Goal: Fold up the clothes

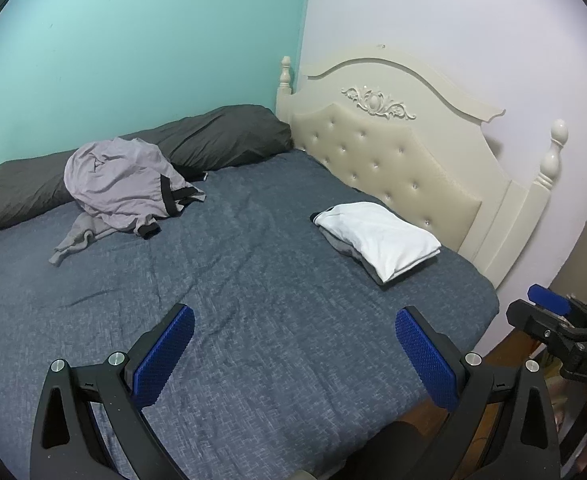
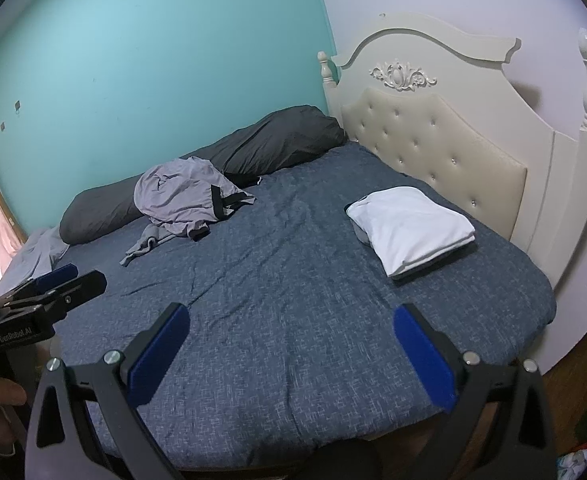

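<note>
Both the left gripper (image 1: 293, 354) and right gripper (image 2: 291, 354) gape, empty, above the blue bed's (image 1: 253, 280) near edge. Crumpled lilac garments (image 1: 121, 184) lie at its far edge; a folded white stack (image 1: 377, 238) sits by the headboard edge.

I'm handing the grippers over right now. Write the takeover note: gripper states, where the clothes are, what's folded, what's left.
Left gripper: open, empty, above the near edge of the bed.
Right gripper: open, empty, also above the near edge.
Done: a folded stack, white shirt on top of a grey piece, lies by the headboard.
Left: a crumpled lavender garment with black trim heaped at the far side against the dark grey pillows, over a smaller grey piece. Both unfolded.
</note>
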